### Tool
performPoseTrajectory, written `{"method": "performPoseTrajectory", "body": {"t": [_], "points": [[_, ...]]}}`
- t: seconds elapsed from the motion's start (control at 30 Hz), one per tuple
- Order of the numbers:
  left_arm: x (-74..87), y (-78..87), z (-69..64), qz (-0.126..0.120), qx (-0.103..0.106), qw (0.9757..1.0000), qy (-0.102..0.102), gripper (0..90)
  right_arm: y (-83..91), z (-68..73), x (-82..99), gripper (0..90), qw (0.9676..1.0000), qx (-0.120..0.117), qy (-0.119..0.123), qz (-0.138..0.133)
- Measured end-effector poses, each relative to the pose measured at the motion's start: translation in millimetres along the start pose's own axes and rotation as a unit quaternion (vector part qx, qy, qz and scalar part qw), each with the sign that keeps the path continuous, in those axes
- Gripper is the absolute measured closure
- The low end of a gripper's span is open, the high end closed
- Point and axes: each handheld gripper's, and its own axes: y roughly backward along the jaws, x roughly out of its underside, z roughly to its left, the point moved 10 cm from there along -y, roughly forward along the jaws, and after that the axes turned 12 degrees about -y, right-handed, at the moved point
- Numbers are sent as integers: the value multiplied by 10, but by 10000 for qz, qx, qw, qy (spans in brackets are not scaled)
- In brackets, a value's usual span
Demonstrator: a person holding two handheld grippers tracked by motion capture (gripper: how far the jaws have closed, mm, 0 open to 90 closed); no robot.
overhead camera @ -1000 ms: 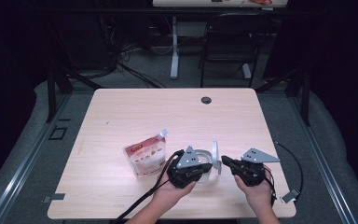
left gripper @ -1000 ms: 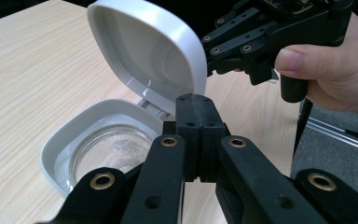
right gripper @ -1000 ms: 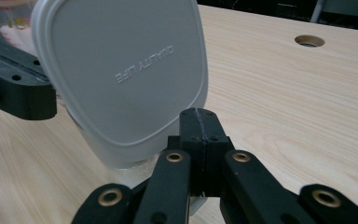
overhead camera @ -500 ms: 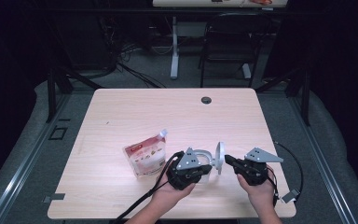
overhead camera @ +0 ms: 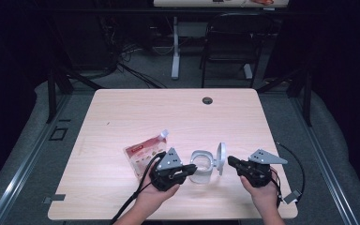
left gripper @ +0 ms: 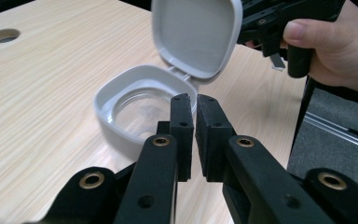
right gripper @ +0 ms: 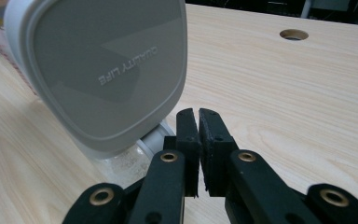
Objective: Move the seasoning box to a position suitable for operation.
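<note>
A clear container [overhead camera: 200, 170] with a pale grey rim [left gripper: 121, 93] stands near the table's front edge. Its hinged lid [overhead camera: 221, 158] is swung upright, and I see the inside [left gripper: 196, 35] and the printed outer face [right gripper: 107, 70]. My left gripper [overhead camera: 190, 170] lies just left of the container, tips [left gripper: 194, 100] at its near rim. My right gripper [overhead camera: 230, 161] is just right of the lid, tips [right gripper: 198, 114] by the hinge. Both pairs of jaws have just been opening; each shows a thin gap with nothing between.
A red and white pouch [overhead camera: 144, 152] lies flat to the left of the left gripper. A cable hole [overhead camera: 207, 100] sits in the tabletop near the far edge. Cables trail from both grippers off the front edge of the table [overhead camera: 122, 117].
My left gripper has drawn back to the left, uncovering the container. The lid stands a little further right. The right gripper has barely shifted.
</note>
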Motion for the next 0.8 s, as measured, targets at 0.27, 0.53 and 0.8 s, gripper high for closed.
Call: {"method": "performPoseTrajectory", "body": {"t": [0.27, 0.53, 0.8], "points": [[99, 244, 126, 24, -288, 9996, 15, 795, 10, -16, 44, 831, 10000, -22, -30, 71], [182, 372, 189, -72, -334, 9994, 109, 748, 18, 27, 128, 814, 9997, -63, 42, 215], [171, 495, 217, -271, -209, 9990, 291, 707, 5, 118, 243, 770, 9991, -136, 138, 389]]}}
